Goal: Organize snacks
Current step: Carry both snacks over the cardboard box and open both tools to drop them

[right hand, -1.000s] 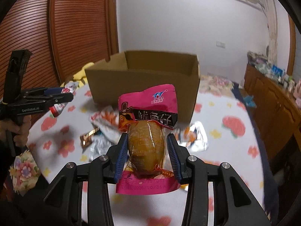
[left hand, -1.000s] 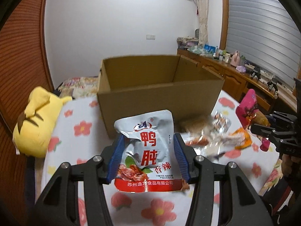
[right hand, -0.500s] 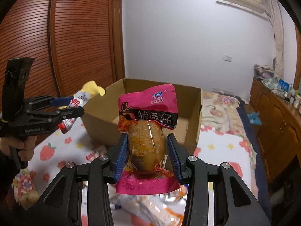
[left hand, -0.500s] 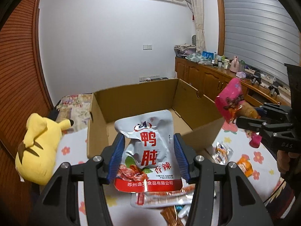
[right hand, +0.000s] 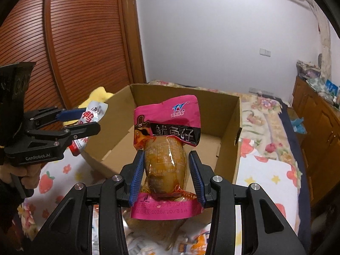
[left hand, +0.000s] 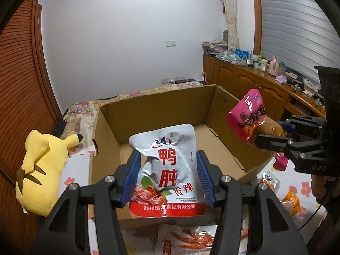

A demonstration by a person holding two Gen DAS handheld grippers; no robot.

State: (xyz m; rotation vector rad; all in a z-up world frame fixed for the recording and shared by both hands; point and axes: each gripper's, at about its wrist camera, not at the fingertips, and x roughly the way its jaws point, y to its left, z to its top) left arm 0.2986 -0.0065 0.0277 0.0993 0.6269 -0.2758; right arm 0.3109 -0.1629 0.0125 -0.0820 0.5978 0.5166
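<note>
Two hand-held grippers hover over the cardboard box (left hand: pixel 161 114): the left hand-held gripper (left hand: pixel 167 176) clamps a silver pouch (left hand: pixel 167 170), the right hand-held gripper (right hand: pixel 167 176) a pink pouch (right hand: pixel 167 140).

Right gripper (right hand: pixel 167 176) clamps pink pouch (right hand: pixel 166 148) over box (right hand: pixel 229 114)

- Silver pouch (left hand: pixel 167 170), red characters, red band along the bottom.
- Pink pouch (right hand: pixel 167 148), black strip, amber contents.
- Plain brown cardboard box (left hand: pixel 148 114).
- Yellow plush (left hand: pixel 40 163), brown stripes.
- White cloth (right hand: pixel 265 170), red flowers.

Black tool (left hand: pixel 167 176), blue pads (left hand: pixel 131 178) (silver screws)
</note>
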